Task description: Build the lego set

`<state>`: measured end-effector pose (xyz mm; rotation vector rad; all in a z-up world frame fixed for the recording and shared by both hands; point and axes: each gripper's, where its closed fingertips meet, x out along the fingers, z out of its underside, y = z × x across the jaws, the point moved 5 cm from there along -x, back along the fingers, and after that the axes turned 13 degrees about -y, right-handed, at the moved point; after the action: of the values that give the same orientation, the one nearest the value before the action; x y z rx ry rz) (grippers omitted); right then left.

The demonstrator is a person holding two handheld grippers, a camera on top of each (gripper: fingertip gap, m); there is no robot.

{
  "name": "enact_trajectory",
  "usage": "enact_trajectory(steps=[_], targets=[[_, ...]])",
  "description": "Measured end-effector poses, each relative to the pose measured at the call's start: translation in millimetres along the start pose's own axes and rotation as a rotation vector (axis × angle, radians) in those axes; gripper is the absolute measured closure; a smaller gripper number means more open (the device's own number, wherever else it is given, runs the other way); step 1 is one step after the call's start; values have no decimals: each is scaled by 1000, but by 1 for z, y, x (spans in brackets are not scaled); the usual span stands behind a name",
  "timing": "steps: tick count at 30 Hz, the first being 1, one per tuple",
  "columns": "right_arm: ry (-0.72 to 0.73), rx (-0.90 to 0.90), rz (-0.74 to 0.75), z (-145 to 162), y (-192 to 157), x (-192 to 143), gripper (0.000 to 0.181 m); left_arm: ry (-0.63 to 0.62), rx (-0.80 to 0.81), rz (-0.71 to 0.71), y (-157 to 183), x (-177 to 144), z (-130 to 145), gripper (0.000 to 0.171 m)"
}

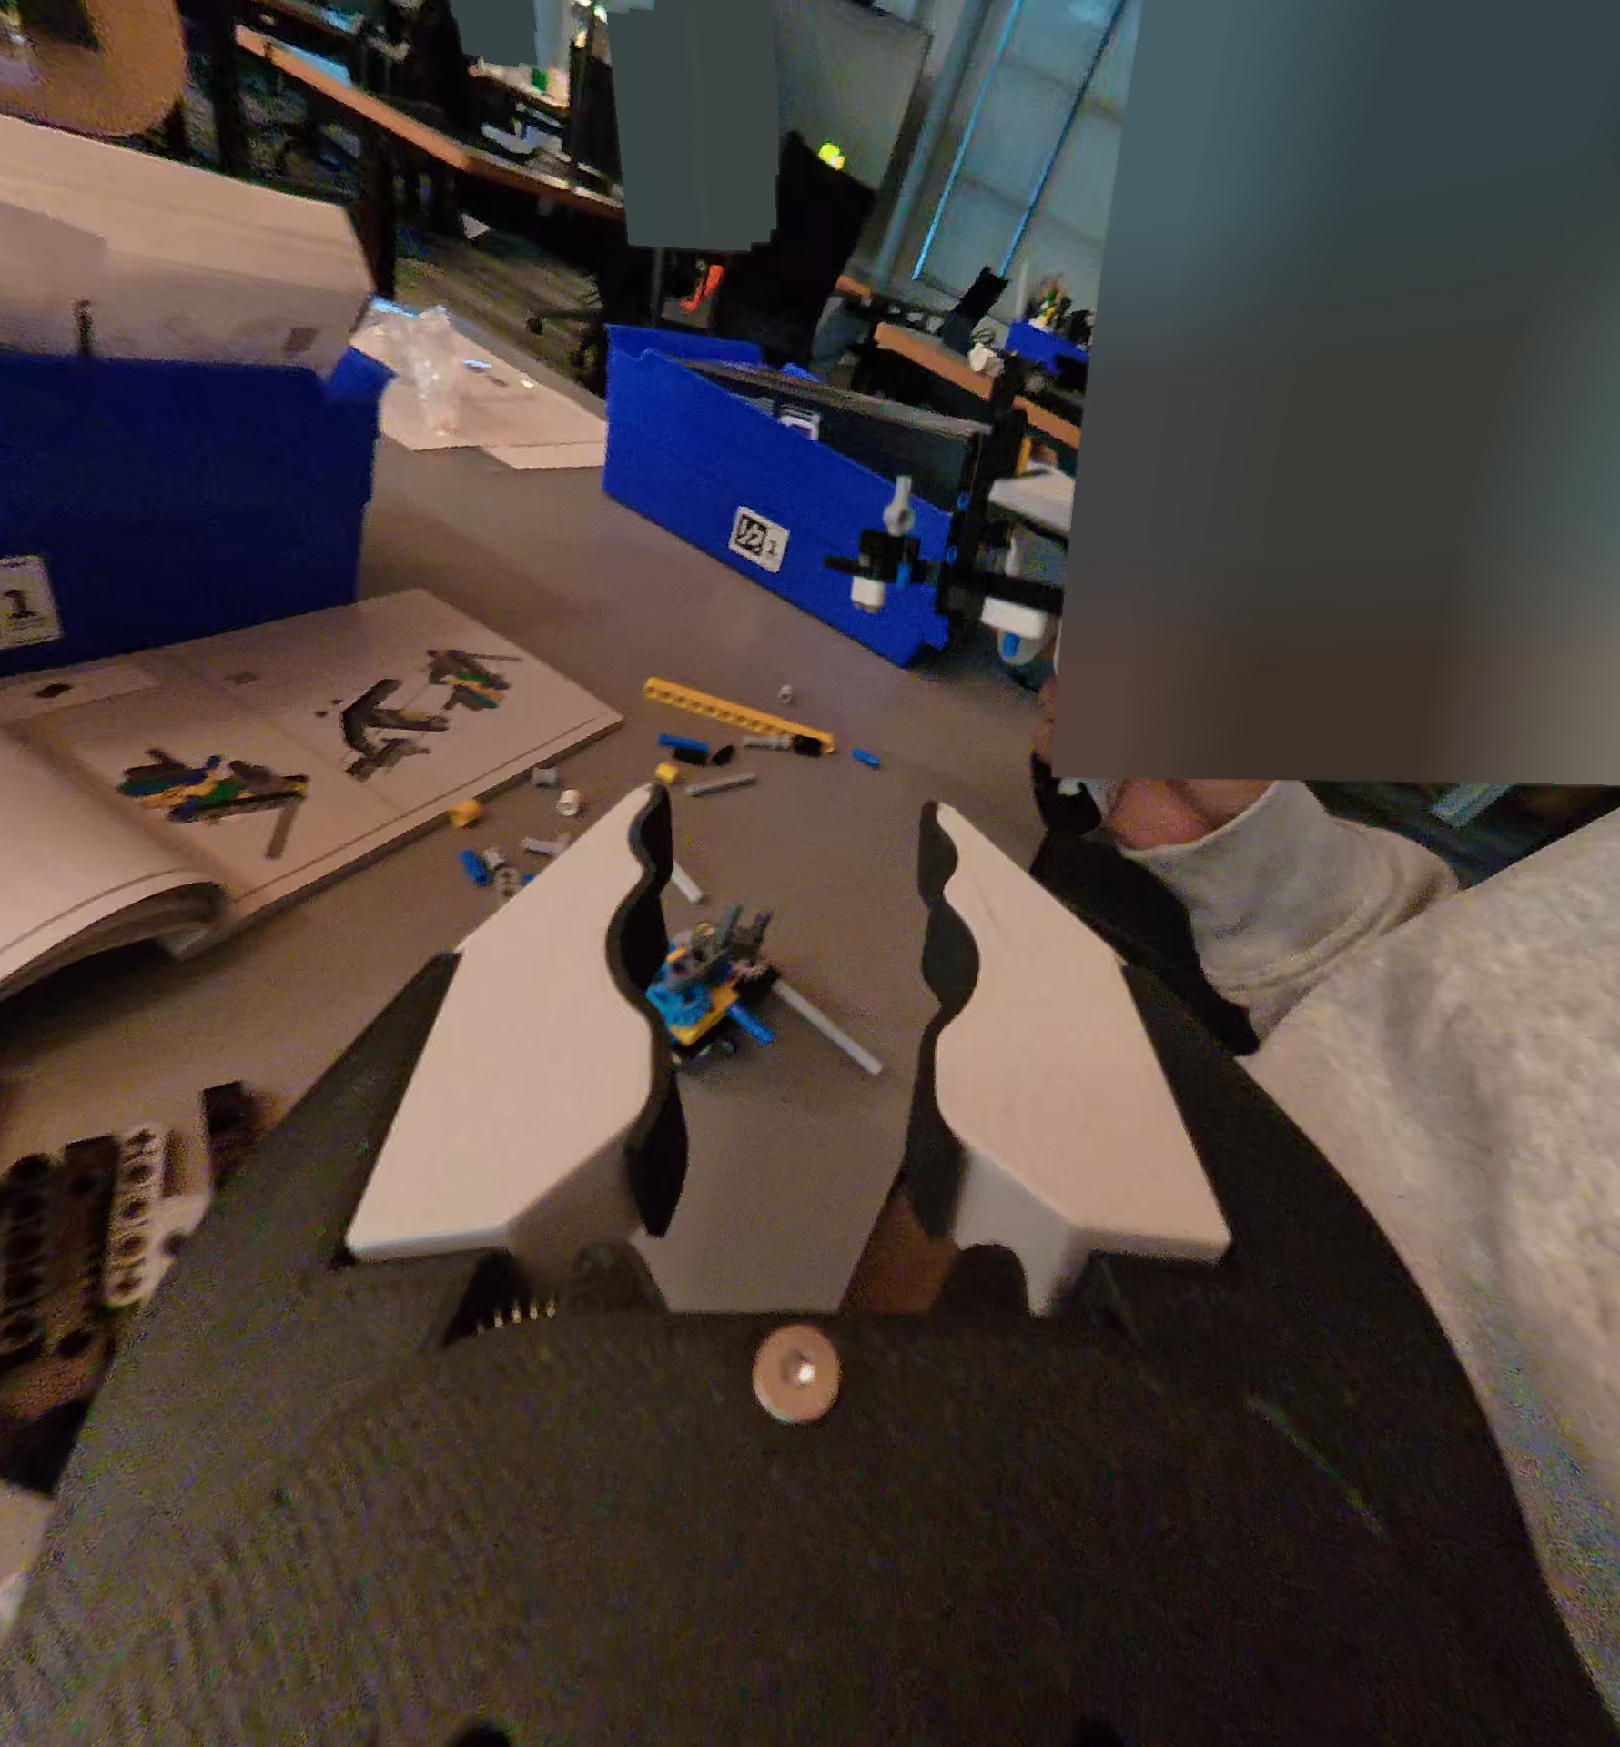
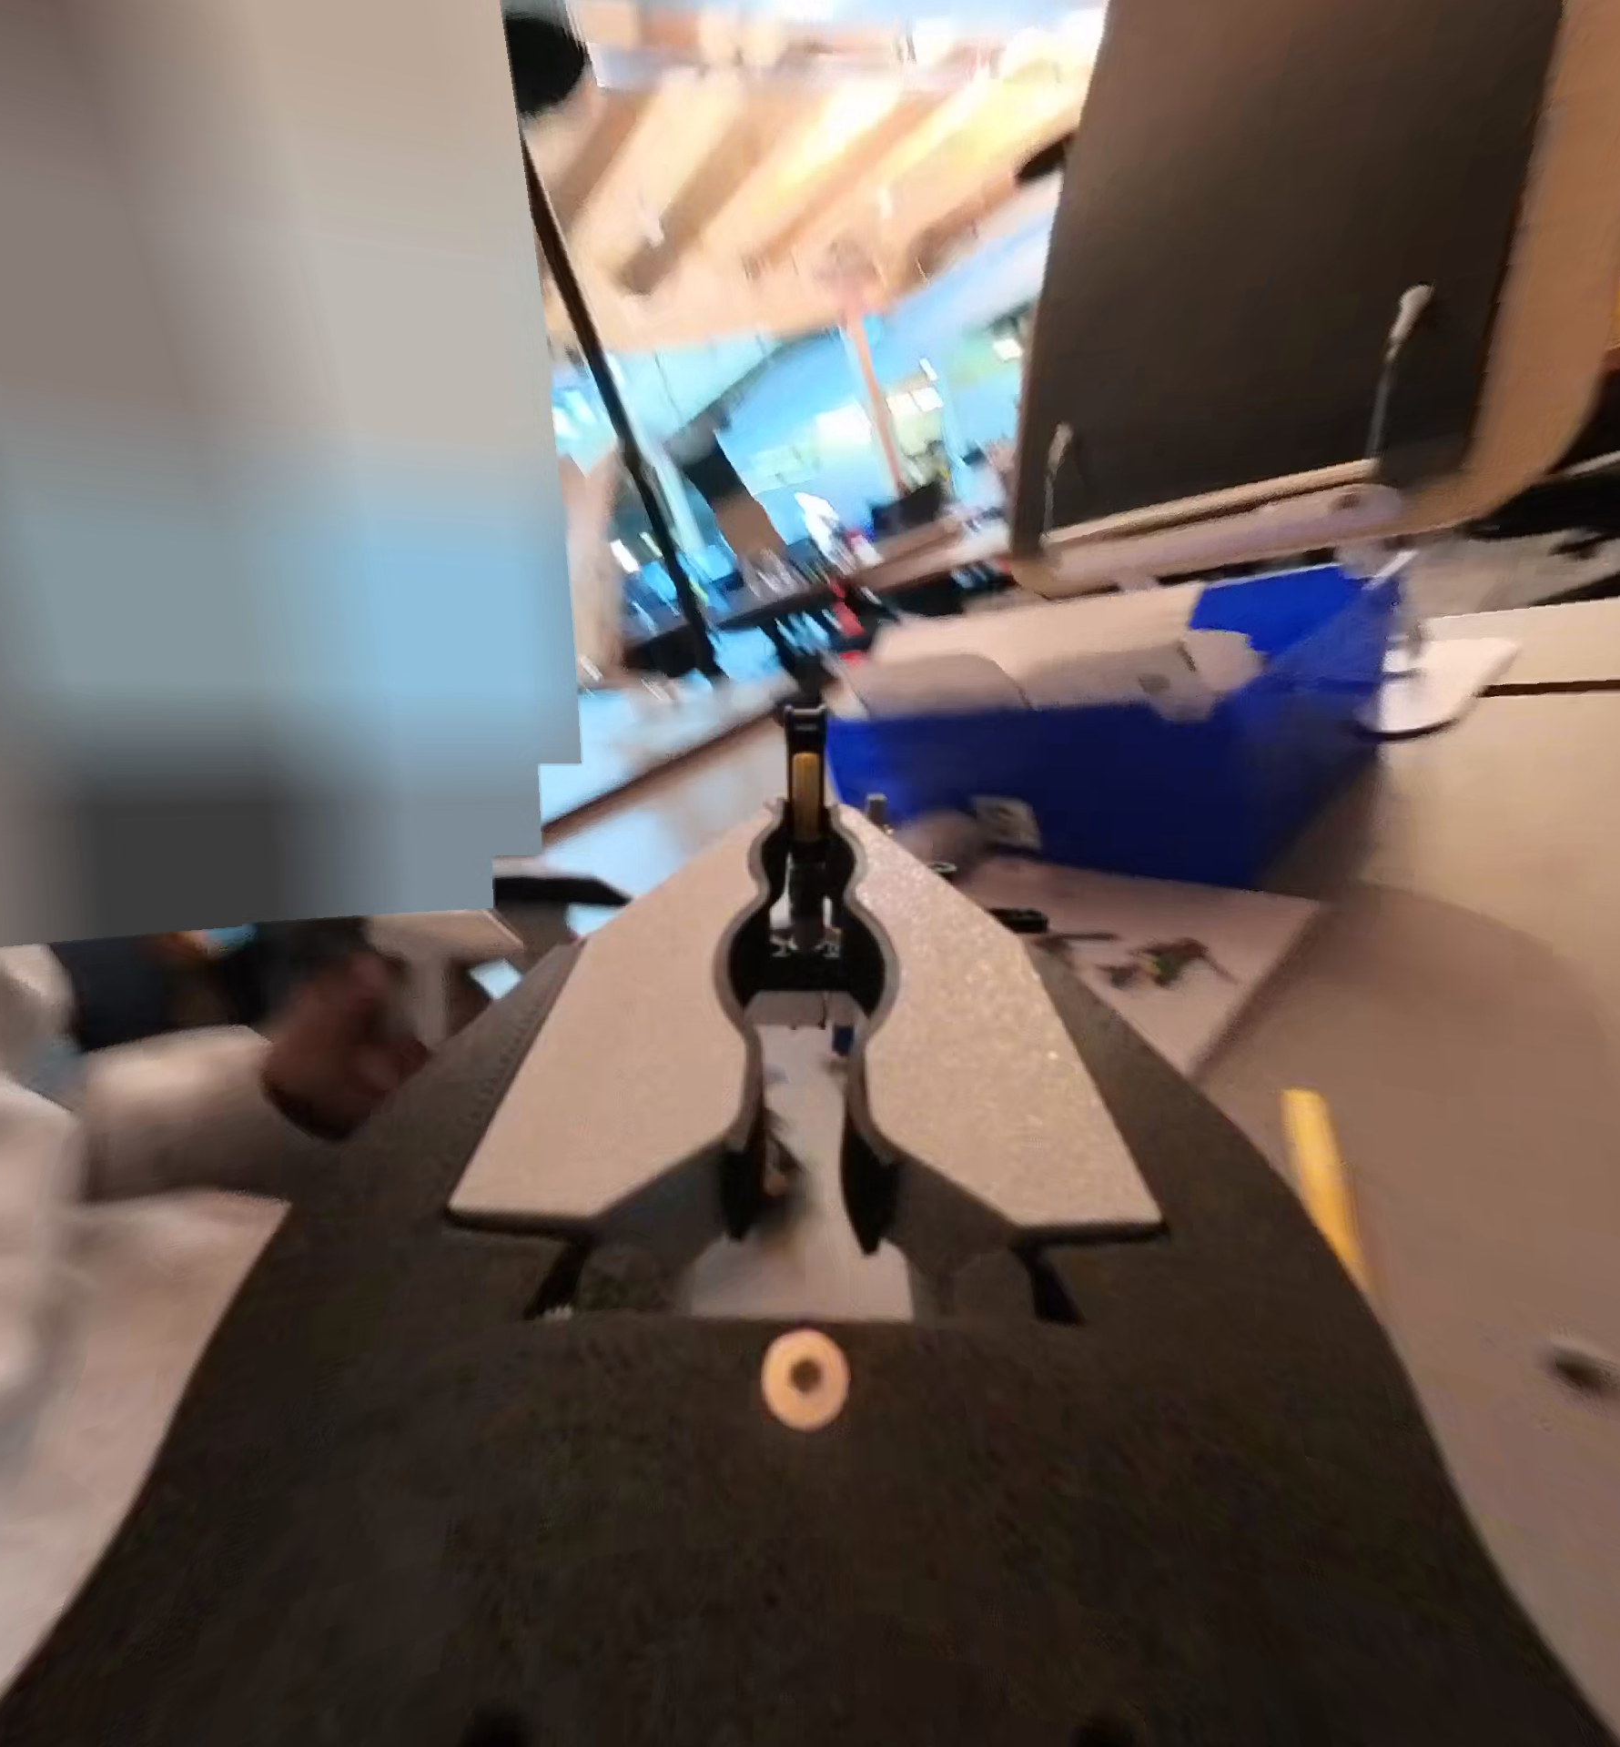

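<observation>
My left gripper point(image 1: 797, 813) is open above the grey table point(image 1: 523, 567). A small blue, yellow and grey lego assembly point(image 1: 707, 983) lies on the table between its fingers, close to the left finger point(image 1: 551, 993); neither pad presses on it. My right gripper point(image 2: 804, 837) is shut on a thin black lego piece with a yellow part point(image 2: 804, 770), which sticks out past the fingertips. In the left wrist view a black lego frame with white and blue parts point(image 1: 967, 558) hangs above the table at the edge of a blurred patch.
An open instruction booklet point(image 1: 267, 756) lies to the left. A long yellow beam point(image 1: 735, 716) and several small loose parts point(image 1: 541, 832) lie beyond my left fingers. Blue bins point(image 1: 768, 492) point(image 1: 144, 492) stand behind. Black and white beams point(image 1: 59, 1229) lie near left. A person's grey sleeve point(image 1: 1307, 898) is on the right. About 15 cm separates my left fingertips from my right. Between my right fingertips and the long yellow beam point(image 1: 735, 716) there is roughly 15 cm.
</observation>
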<state>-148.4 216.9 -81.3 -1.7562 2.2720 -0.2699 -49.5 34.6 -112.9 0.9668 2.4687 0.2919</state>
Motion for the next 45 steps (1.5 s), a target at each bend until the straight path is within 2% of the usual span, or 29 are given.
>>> enact_trajectory(steps=[4, 6, 7, 9, 11, 16, 22, 25, 28, 37, 45], targets=[[209, 319, -227, -6, -1, -1, 177, 8, -4, 56, 15, 12, 0, 120], [199, 404, -282, 0, -3, 8, 177, 35, -2, 75, 23, 16, -4, 121], [169, 417, -284, 3, -5, 13, 177, 48, 0, 73, 27, 17, -6, 128], [121, 406, -250, 8, -9, 22, 177, 62, 9, 32, 31, 21, -9, 142], [79, 403, -220, 12, -13, 29, 177, 58, 38, -1, 36, 26, -11, 145], [-32, 300, -138, 24, -22, 43, 177, 20, 99, -22, 45, 34, -5, 140], [-122, 58, 17, 34, -25, 48, 176, -3, 84, -18, 43, 35, 6, 141], [-141, 3, 18, 37, -28, 50, 176, -12, 95, -17, 42, 35, 12, 142], [-115, 38, -15, 37, -26, 48, 176, -12, 116, -21, 42, 35, 15, 142], [-100, 157, 20, 46, 5, 41, 177, -2, 100, -1, 37, 34, 16, 142], [-67, 215, 9, 45, 13, 38, 177, 4, 93, 4, 34, 33, 16, 142]])
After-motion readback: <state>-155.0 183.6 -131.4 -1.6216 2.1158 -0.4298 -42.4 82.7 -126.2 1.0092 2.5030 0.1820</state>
